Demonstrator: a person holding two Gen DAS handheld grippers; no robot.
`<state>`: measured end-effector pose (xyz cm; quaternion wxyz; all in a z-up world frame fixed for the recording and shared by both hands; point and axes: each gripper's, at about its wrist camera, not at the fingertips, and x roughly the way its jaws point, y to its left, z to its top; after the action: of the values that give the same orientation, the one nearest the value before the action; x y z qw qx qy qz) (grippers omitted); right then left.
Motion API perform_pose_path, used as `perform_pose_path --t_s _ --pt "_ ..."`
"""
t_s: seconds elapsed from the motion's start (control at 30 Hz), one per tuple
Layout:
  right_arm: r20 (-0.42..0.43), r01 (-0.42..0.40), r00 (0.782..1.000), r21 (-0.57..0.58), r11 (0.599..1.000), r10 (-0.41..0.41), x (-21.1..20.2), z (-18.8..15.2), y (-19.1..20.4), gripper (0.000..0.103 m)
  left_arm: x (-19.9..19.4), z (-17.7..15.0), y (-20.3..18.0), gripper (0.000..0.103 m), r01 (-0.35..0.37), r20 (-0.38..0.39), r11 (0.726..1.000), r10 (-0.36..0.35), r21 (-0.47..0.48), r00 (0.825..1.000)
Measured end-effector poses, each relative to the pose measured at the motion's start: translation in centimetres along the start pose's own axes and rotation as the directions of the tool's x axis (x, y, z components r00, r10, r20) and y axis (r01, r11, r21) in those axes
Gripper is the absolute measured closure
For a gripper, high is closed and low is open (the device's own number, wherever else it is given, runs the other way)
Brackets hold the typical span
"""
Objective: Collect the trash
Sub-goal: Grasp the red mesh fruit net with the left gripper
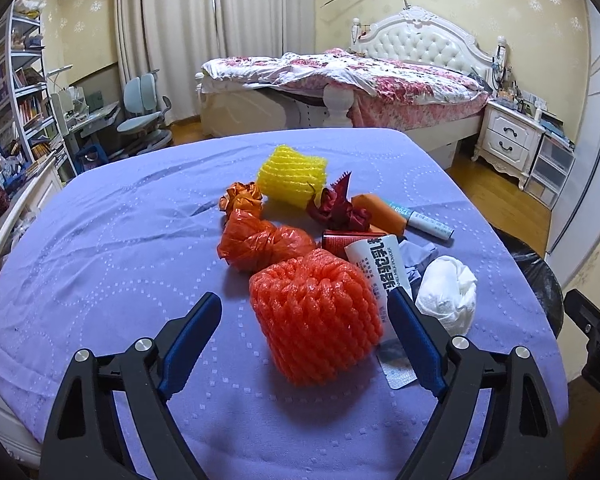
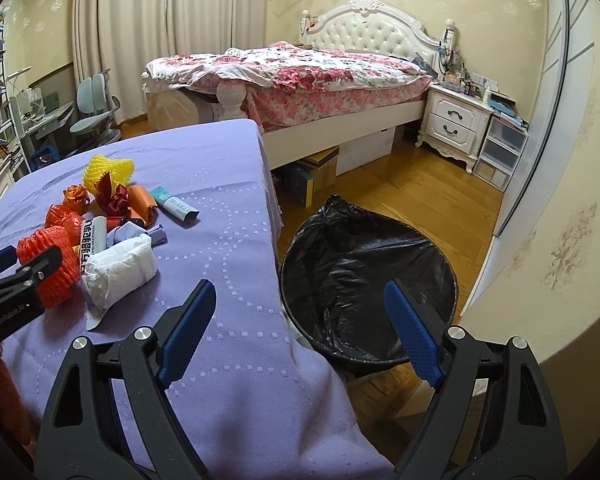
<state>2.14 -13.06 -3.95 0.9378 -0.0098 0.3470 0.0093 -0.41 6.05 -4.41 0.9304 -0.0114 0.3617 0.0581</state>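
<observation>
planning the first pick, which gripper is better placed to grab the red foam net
Left. The left gripper is open with the red foam net already between its fingers. The right gripper is open off the table edge, by the trash bin.

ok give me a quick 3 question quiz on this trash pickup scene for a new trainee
1. True or false: the left gripper is shut on the orange foam net.
2. Multiple choice: where is the trash bin with the black liner? A) on the table B) on the floor beside the table C) on the bed
3. Fill in: the crumpled white tissue lies on the purple ____.

Key:
1. False. The jaws are open on either side of the net, not closed on it.
2. B. It stands past the table's edge, below the open right gripper.
3. Tablecloth.
</observation>
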Motion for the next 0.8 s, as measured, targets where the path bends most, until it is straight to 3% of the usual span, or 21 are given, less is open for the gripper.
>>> perform_pose_path --t_s 0.07,0.27,0.47,0.8 --pt "-0.002 -0.008 1.000 -0.006 1.000 0.008 0.1 0.0 0.3 0.019 0.1 -0.1 0.2 0.041 0.025 -0.011 1.000 -0.025 0.002 1.000" --pt "-0.007 -0.027 1.000 -0.017 0.999 0.027 0.2 0.0 1.0 0.019 -0.4 -0.3 0.7 0.058 0.073 -0.011 0.997 -0.073 0.010 0.997" --pt "-0.003 -0.055 0.998 -0.025 0.998 0.055 -0.1 0.2 1.9 0.019 -1.4 -0.1 1.0 0.061 0.095 -0.001 0.995 -0.095 0.005 0.995" --pt "-0.011 -0.151 0.988 -0.068 0.986 0.151 -0.6 0.7 5.5 0.023 -2.7 -0.1 2.6 0.061 0.055 0.042 0.998 -0.055 0.010 0.998"
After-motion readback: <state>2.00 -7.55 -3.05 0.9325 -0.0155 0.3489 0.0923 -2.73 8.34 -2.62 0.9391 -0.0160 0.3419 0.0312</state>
